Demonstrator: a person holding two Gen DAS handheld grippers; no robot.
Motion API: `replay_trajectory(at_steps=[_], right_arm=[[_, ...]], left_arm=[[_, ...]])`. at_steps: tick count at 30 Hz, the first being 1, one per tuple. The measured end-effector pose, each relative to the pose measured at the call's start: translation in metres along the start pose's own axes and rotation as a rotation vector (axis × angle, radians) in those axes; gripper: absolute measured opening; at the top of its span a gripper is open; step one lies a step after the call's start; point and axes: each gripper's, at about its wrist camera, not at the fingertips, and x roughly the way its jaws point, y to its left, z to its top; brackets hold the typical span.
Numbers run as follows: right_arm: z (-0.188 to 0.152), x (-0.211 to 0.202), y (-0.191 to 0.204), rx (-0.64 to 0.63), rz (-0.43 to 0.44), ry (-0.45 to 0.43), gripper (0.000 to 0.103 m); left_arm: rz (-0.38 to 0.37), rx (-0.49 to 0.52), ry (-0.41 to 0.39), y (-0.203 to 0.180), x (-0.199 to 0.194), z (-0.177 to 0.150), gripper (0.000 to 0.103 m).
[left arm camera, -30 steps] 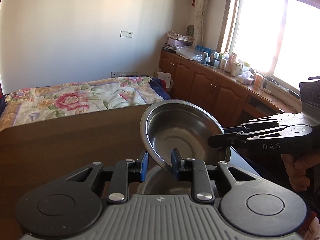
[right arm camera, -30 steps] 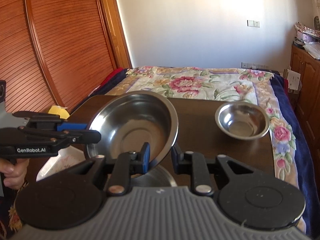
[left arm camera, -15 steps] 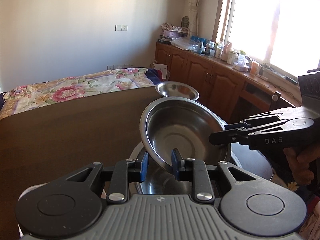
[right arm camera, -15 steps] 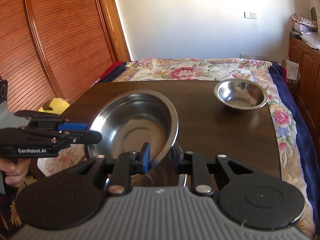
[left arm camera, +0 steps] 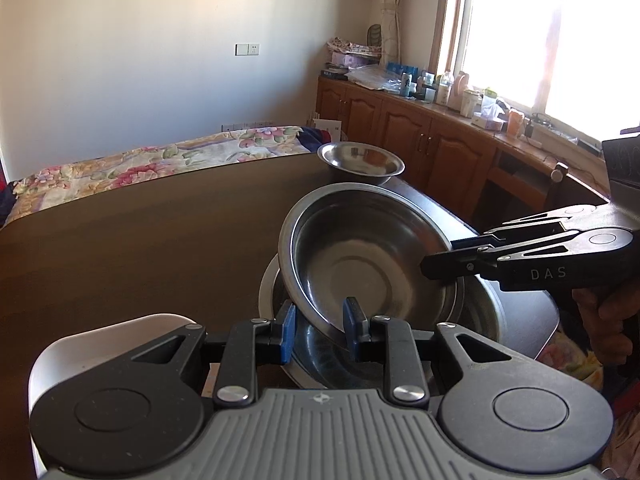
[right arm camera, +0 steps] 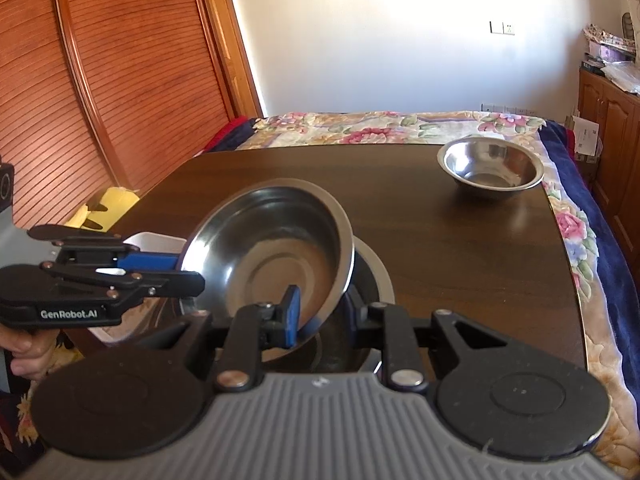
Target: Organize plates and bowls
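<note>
Far left in the right wrist view: left gripper [right arm camera: 192, 276], black with blue pads, lettered "GenRobot.AI", clenched on the left rim of the steel dish [right arm camera: 276, 256]. Gripped at two rims and tilted, raised side toward the left gripper, low side just over a second steel dish [right arm camera: 376, 276] lying on the dark wooden table [right arm camera: 460, 248]; contact between the two dishes not clear. Nearer the camera: right gripper [right arm camera: 320, 316], blue pad inside the near rim, black finger outside, clamped on the same dish. Beside the left gripper, a white container [right arm camera: 156, 240] at the table edge. Further right, near the far right corner of the table: small steel bowl [right arm camera: 490, 168], upright, well apart from the dishes. In the left wrist view, "DAS" readable on the right gripper's body. Beyond the table, a floral bedspread [right arm camera: 400, 128] and wooden cabinets [left arm camera: 420, 144]
</note>
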Motion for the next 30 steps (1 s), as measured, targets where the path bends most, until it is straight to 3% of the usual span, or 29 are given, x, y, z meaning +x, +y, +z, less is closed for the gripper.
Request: replay_trajectory(at_steps=[14,30], right_arm=[[-0.016,0.004,-0.003,-0.032,-0.029,-0.038,0.018],[-0.012,0.004,0.027,-0.322,-0.145,-0.012,0.016]], left_arm=[[0.040,0.067,-0.001,-0.011,0.009,-0.007,0.027],[0.077,0.092,-0.021,-0.009,0.013,-0.011,0.026]])
